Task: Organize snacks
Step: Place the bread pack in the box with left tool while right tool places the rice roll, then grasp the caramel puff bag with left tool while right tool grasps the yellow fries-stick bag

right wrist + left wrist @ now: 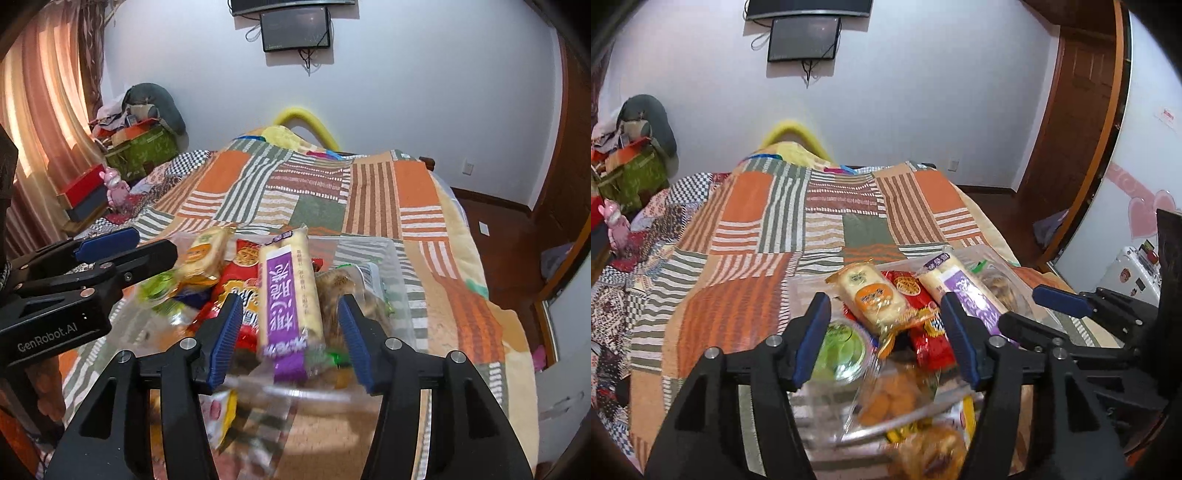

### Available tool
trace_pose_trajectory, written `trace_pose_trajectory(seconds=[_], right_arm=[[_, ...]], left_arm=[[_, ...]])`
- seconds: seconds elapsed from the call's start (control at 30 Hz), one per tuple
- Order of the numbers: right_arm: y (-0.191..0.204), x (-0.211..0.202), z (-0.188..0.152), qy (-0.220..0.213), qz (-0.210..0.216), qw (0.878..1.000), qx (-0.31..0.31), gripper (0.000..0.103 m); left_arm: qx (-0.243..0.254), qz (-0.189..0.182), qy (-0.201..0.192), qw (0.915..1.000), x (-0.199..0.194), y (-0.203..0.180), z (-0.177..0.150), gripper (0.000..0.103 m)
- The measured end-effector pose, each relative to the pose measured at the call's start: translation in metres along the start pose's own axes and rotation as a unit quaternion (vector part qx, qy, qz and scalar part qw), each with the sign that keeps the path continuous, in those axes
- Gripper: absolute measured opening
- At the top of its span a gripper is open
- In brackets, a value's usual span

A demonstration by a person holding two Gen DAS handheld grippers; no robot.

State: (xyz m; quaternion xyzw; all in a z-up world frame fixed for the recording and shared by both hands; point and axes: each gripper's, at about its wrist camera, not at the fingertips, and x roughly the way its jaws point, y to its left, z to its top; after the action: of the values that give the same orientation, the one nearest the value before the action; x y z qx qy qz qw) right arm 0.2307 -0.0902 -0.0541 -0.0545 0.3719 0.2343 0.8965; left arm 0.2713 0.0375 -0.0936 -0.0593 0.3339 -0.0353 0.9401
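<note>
A clear plastic bin full of snacks sits on the bed. In it lie a cream pack with an orange label, a red pack, a long purple and cream pack, a green-lidded cup and a clear bag of orange puffs. My left gripper is open above the orange-label pack and the red pack. My right gripper is open, its fingers on either side of the purple pack. The right gripper also shows in the left wrist view.
The bin rests on a patchwork quilt covering the bed. A yellow headboard is at the far end. Boxes and clutter stand at the far left by the curtain. A wooden door is on the right.
</note>
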Motion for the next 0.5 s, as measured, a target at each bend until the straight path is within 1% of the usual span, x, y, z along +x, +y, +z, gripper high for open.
trace_pose_trajectory(seconds=[0.1, 0.23, 0.3, 0.5], right_arm=[[0.003, -0.011, -0.007, 0.0, 0.006, 1.0, -0.005, 0.053], [0.009, -0.022, -0.019, 0.003, 0.009, 1.0, -0.011, 0.053], [0.011, -0.027, -0.026, 0.004, 0.012, 1.0, -0.007, 0.053], [0.012, -0.036, -0.043, 0.013, 0.016, 1.0, 0.005, 0.053]], left_arm=[[-0.001, 0.002, 0.0, 1.0, -0.013, 0.002, -0.008, 0.066], [0.005, 0.008, 0.014, 0.9999, -0.025, -0.001, -0.025, 0.067], [0.008, 0.011, 0.022, 0.9997, -0.028, -0.003, -0.035, 0.067], [0.009, 0.003, 0.06, 0.9982, -0.027, -0.014, -0.068, 0.067]])
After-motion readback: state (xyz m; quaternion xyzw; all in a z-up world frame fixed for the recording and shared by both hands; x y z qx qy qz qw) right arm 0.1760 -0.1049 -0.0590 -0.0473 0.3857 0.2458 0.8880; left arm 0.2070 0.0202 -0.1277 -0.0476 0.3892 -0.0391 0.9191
